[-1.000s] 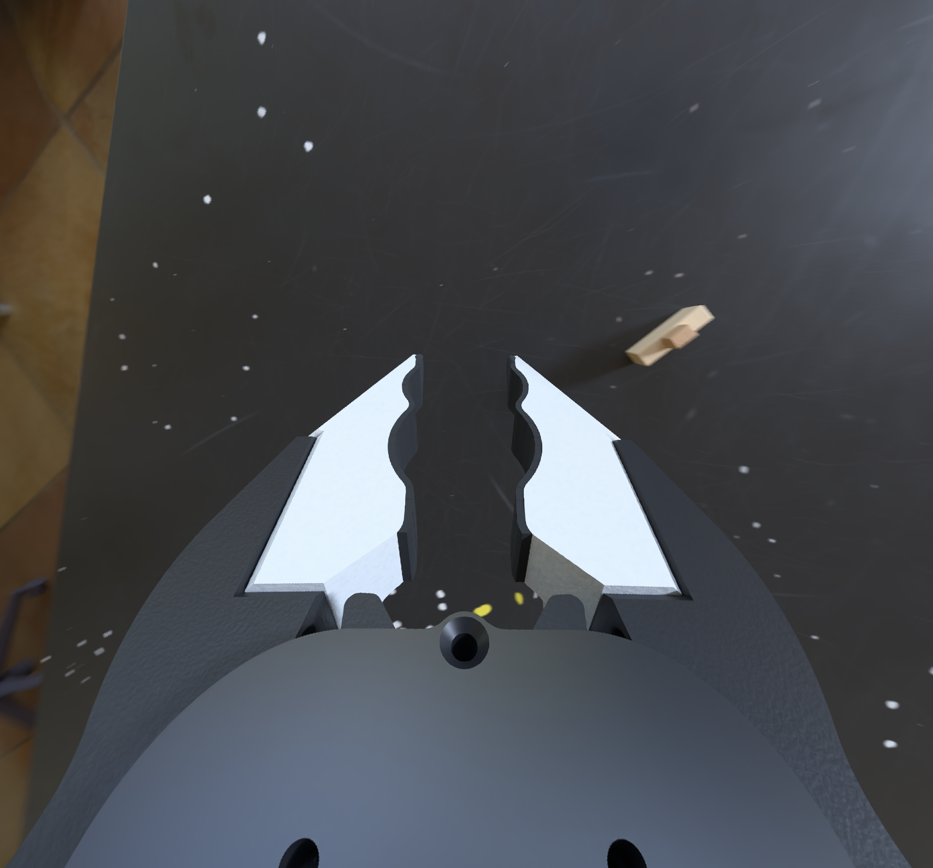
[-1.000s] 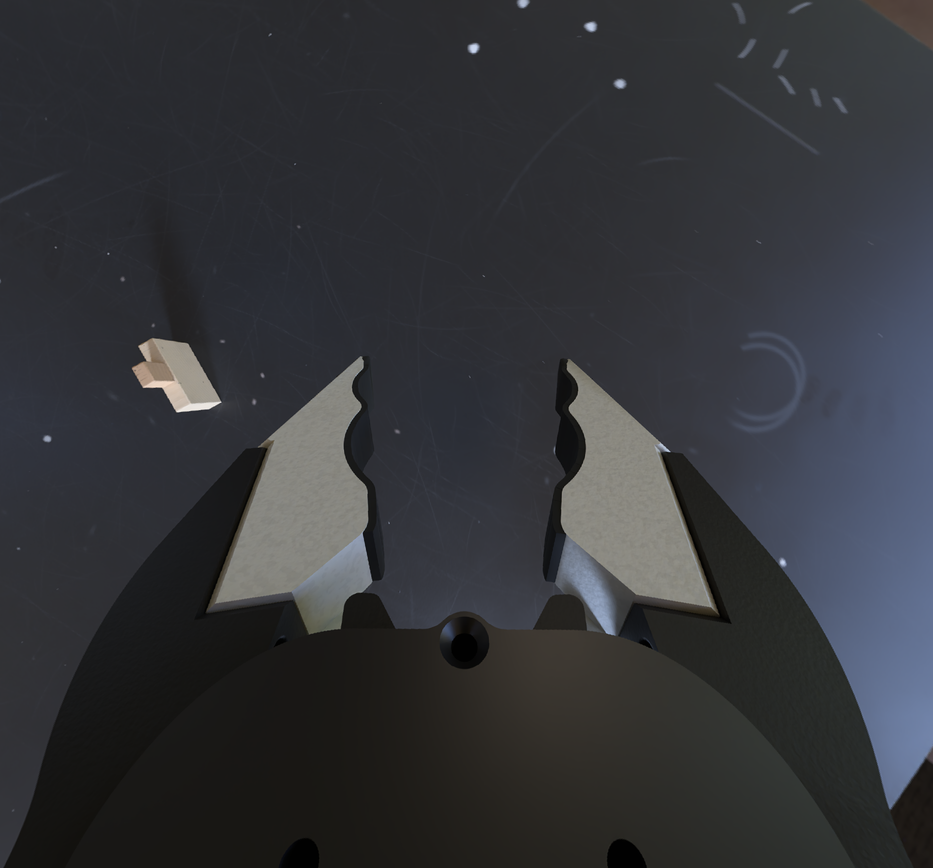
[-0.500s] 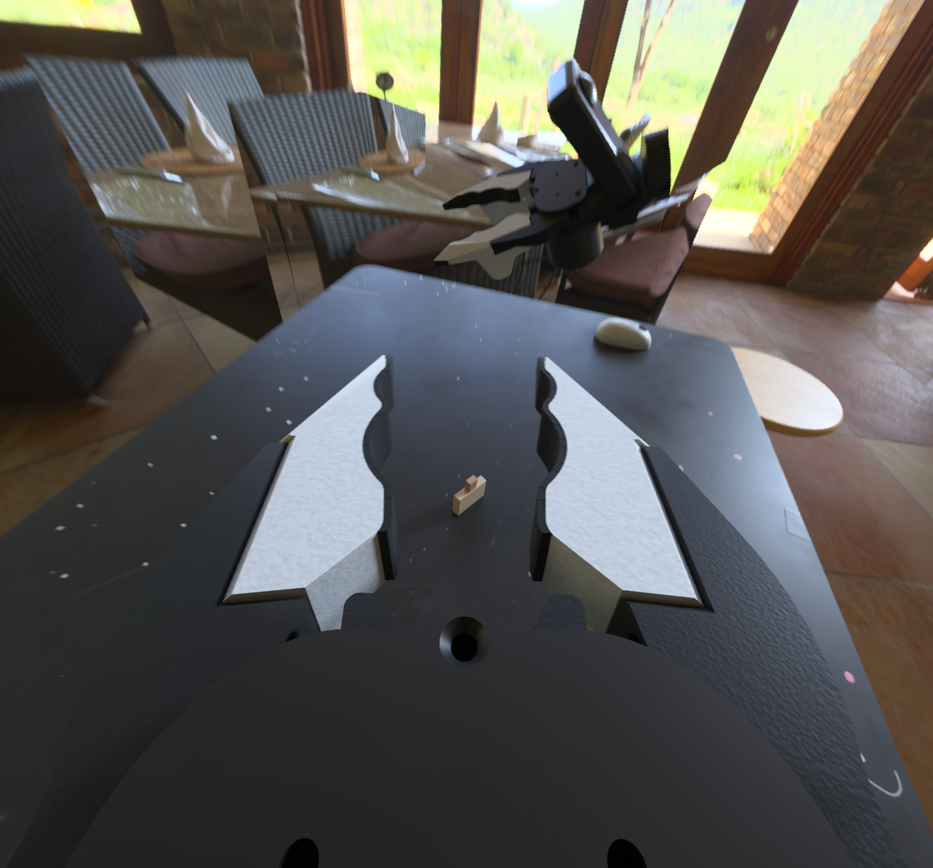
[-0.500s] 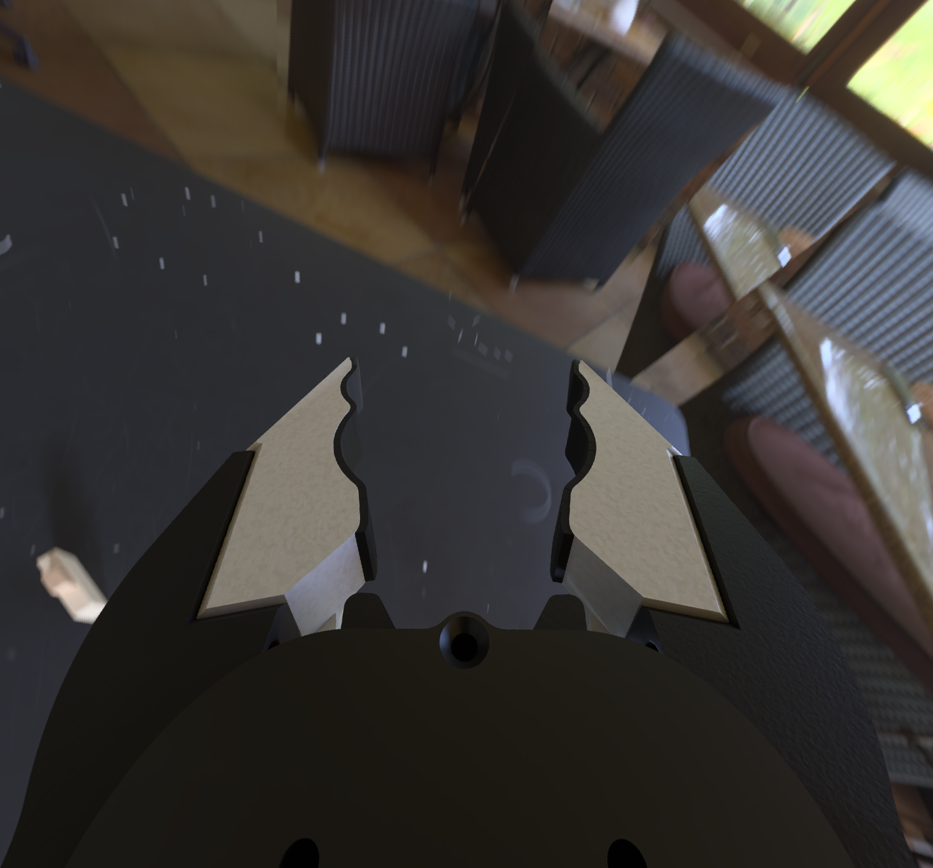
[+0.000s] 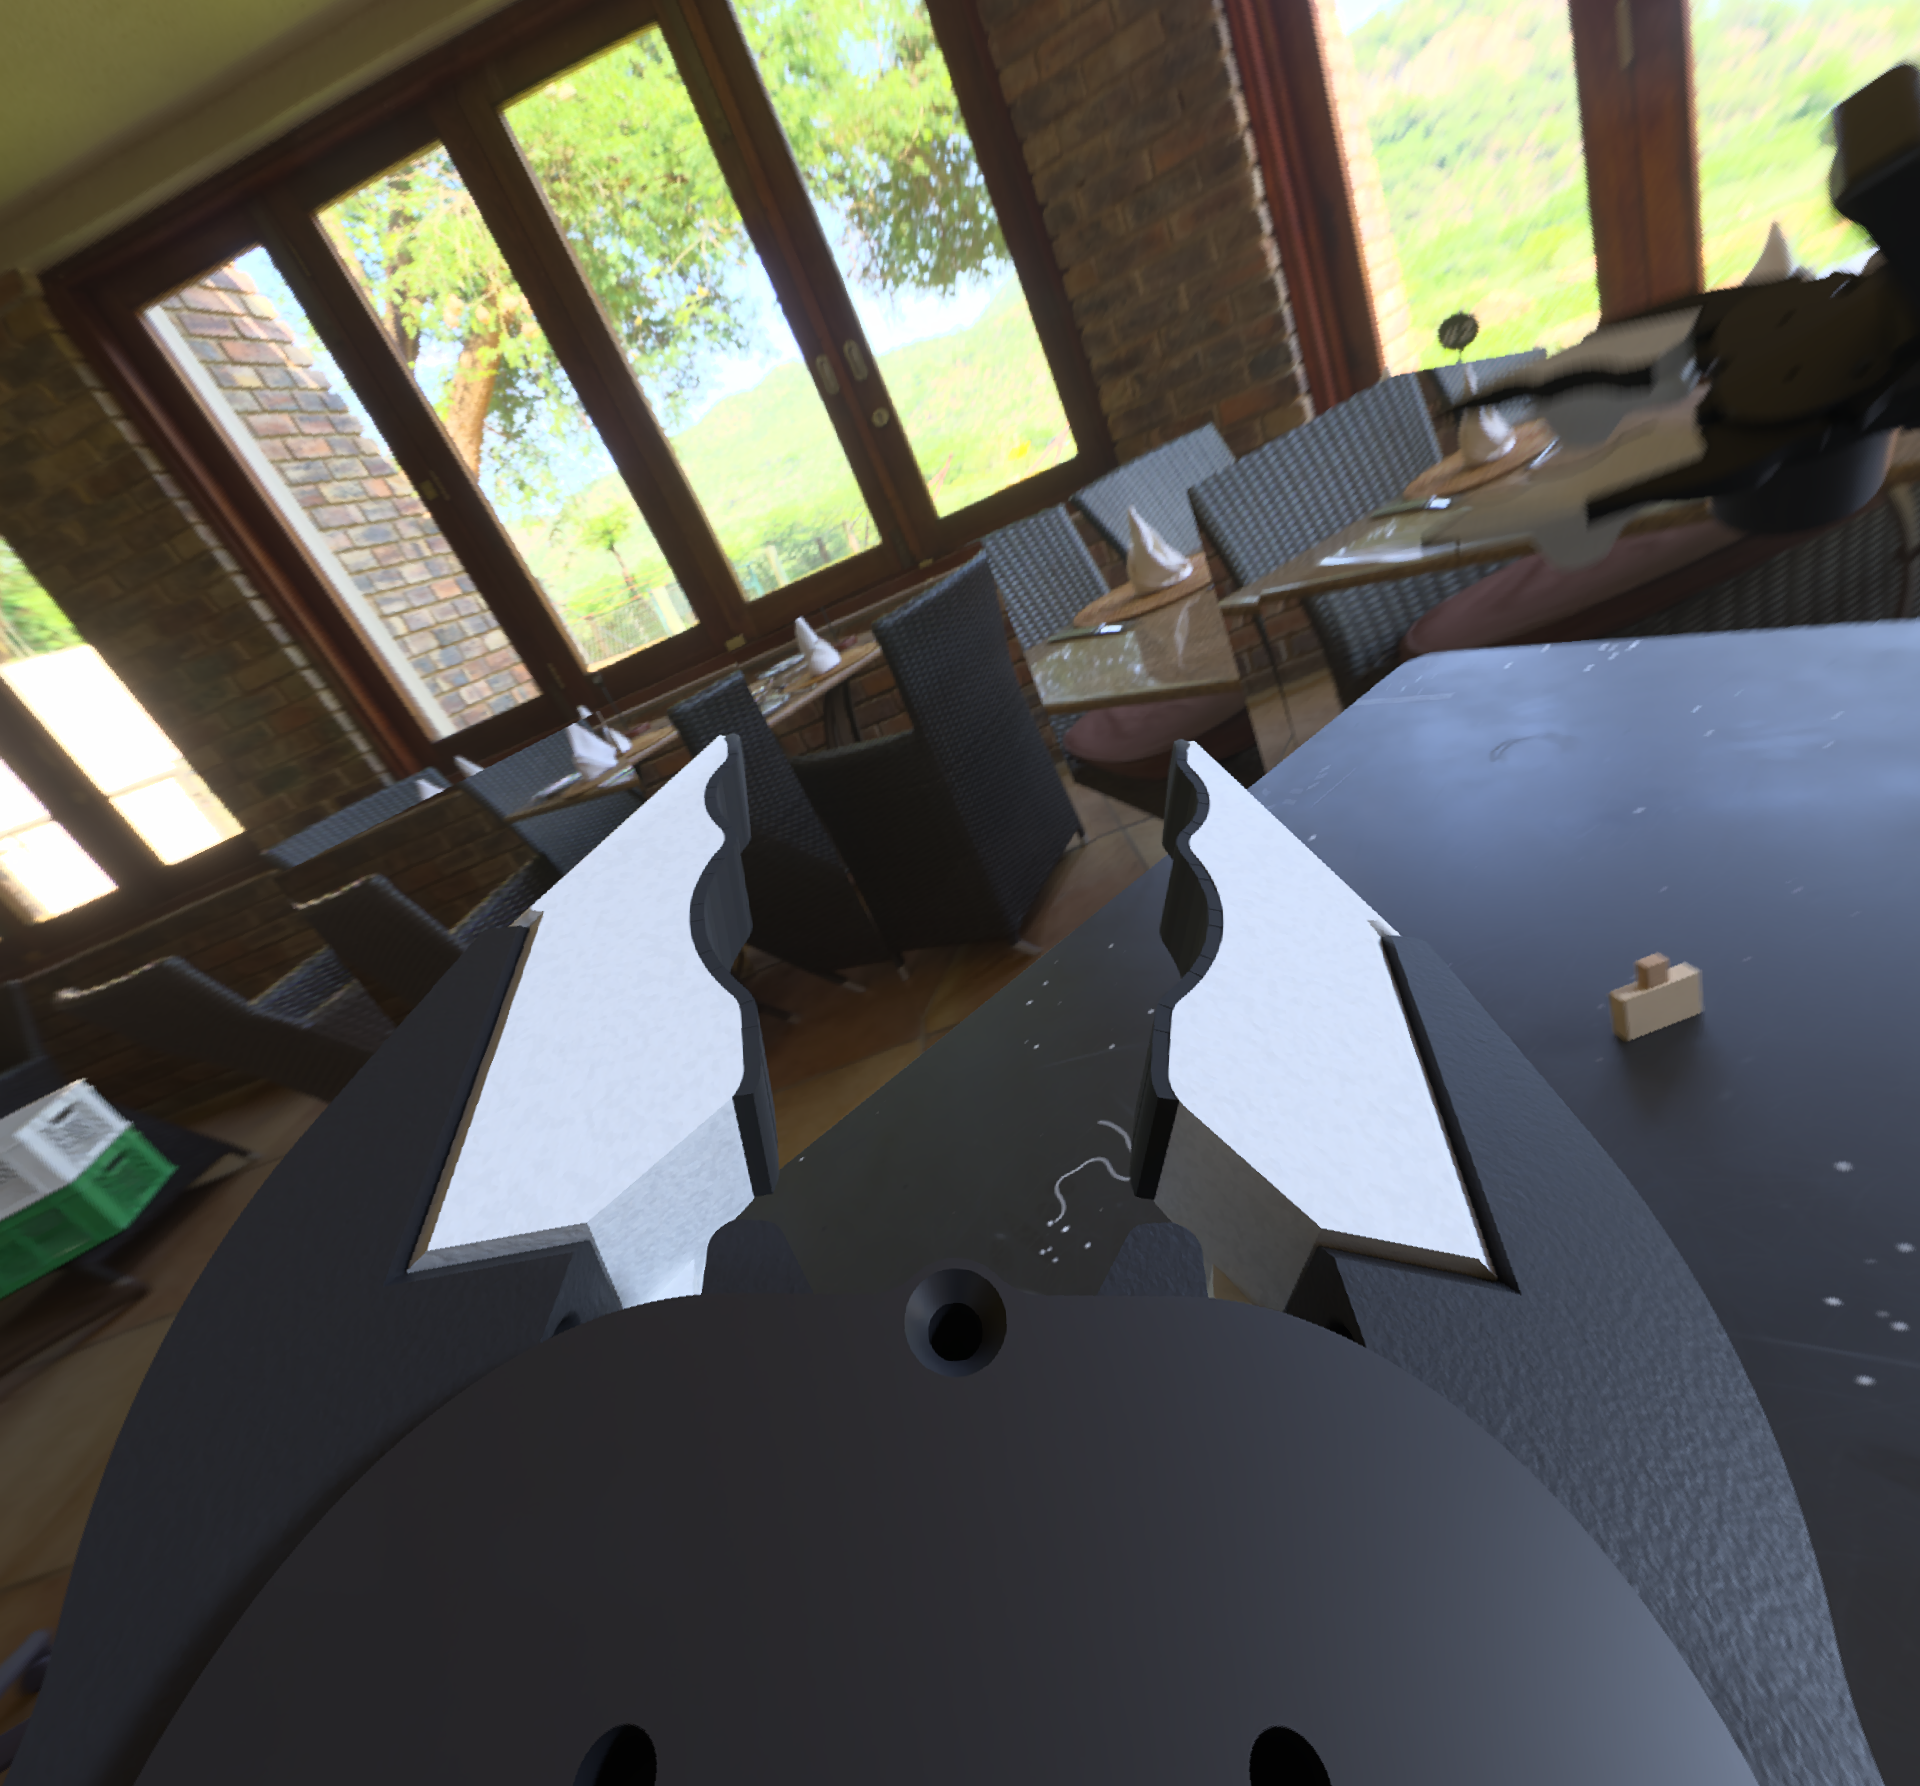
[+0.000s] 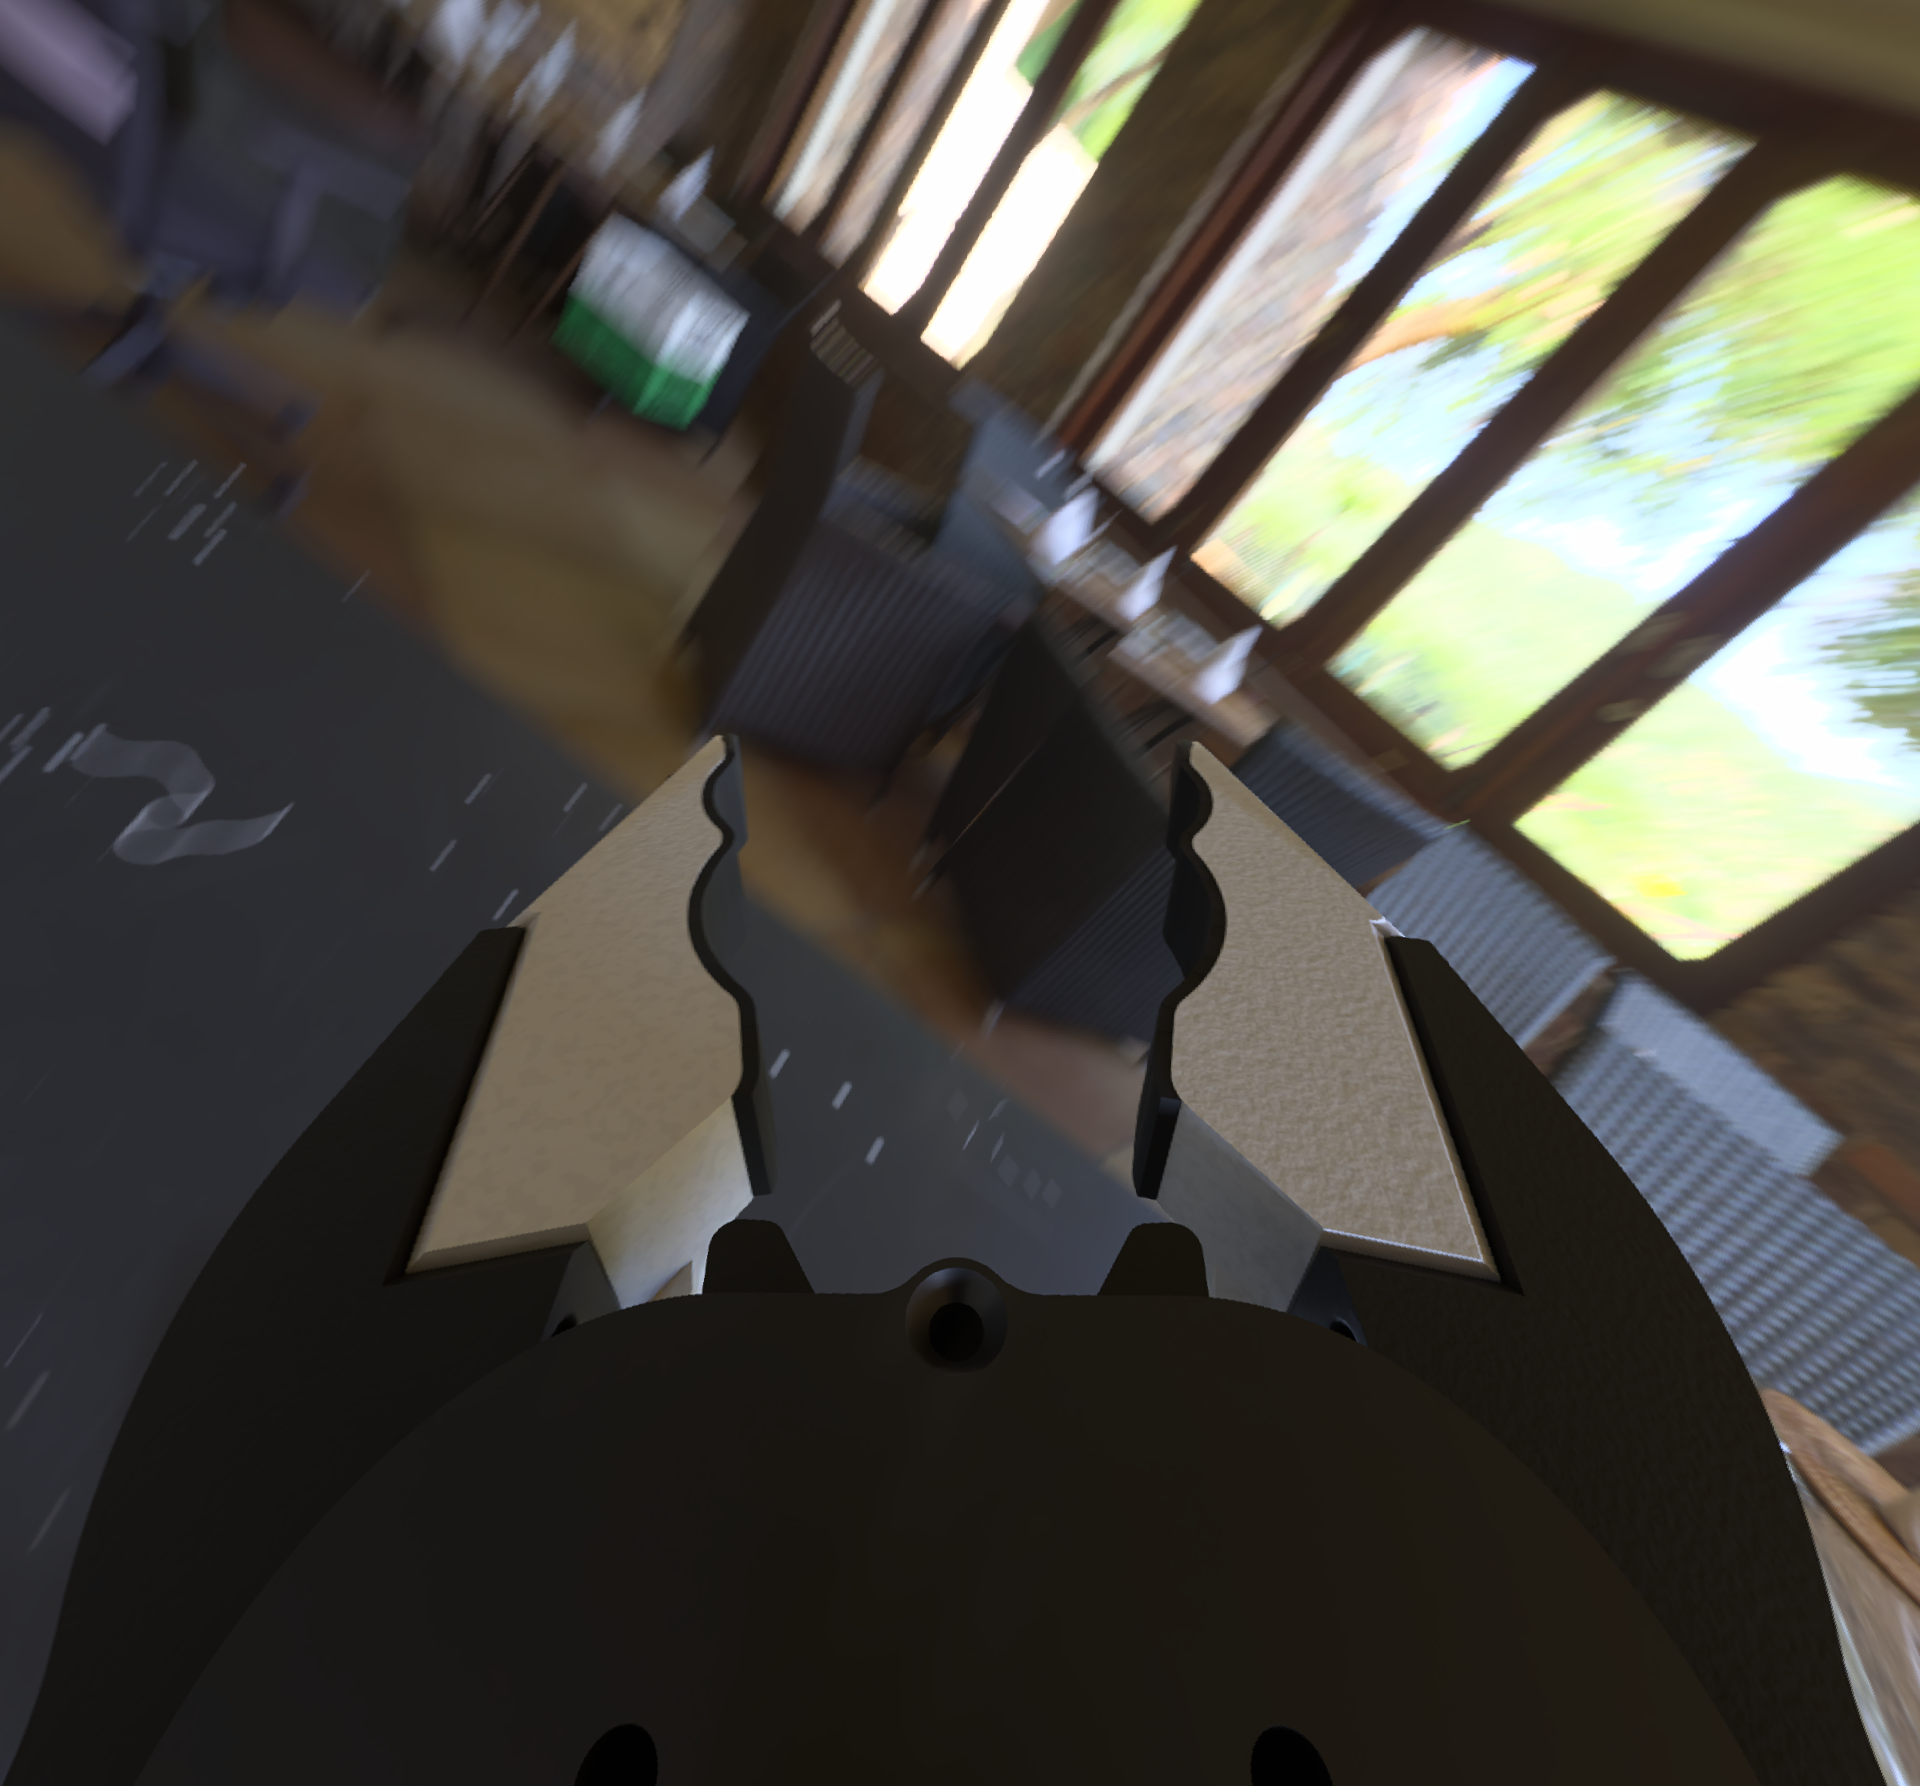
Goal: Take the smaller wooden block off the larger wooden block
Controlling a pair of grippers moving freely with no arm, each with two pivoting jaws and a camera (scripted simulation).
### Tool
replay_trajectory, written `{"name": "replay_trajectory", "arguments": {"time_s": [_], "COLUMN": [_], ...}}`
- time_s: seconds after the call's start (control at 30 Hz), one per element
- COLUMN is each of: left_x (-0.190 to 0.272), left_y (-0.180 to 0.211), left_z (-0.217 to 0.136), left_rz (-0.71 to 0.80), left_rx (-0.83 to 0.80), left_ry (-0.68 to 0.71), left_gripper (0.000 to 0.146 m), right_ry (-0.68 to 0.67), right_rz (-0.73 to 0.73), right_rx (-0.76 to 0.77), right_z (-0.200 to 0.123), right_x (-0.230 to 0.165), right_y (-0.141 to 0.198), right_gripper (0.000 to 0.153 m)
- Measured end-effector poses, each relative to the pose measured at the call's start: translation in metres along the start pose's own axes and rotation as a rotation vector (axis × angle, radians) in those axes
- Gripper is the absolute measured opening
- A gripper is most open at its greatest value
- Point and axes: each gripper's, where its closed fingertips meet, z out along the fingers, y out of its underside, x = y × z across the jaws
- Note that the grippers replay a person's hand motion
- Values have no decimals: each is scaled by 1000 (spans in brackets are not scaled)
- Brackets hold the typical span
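In the left wrist view a larger wooden block (image 5: 1662, 1009) lies on the dark table (image 5: 1662, 801), with the smaller wooden block (image 5: 1652, 969) standing on top of it. My left gripper (image 5: 956, 780) is open and empty, pointing past the table's left edge, with the blocks off to its right. My right gripper (image 6: 956, 780) is open and empty and points over the table edge toward the room; its view is blurred and shows no block. It also shows blurred at the far right of the left wrist view (image 5: 1558, 448).
Wicker chairs (image 5: 966, 760) and set dining tables (image 5: 1143, 635) stand beyond the table edge, below large windows. A green and white crate (image 5: 73, 1186) sits on the floor at left. The dark table (image 6: 260, 801) carries pale specks and marks.
Both grippers have swung up from looking down at the table to looking across the room. The left gripper turned left, so the blocks moved from between its fingers to its right. Both have opened wider.
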Motion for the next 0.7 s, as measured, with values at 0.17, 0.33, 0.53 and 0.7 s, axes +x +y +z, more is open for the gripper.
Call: {"name": "replay_trajectory", "arguments": {"time_s": [0.17,0.33,0.53,0.7], "left_x": [-11,-28,-46,-56], "left_y": [-7,-2,3,4], "left_z": [-20,-38,-53,-62], "left_rz": [-54,-55,-118,-124], "left_rx": [-6,-64,-95,-101], "left_ry": [43,32,-8,-49], "left_gripper": [76,81,84,85], "right_ry": [-546,-832,-1077,-1187], "right_rz": [29,169,183,57], "right_rx": [-559,-866,-1010,-1181], "right_z": [-31,-77,-80,-86], "right_x": [-74,-114,-169,-201], "right_y": [100,162,178,198], "right_gripper": [61,41,43,25]}}
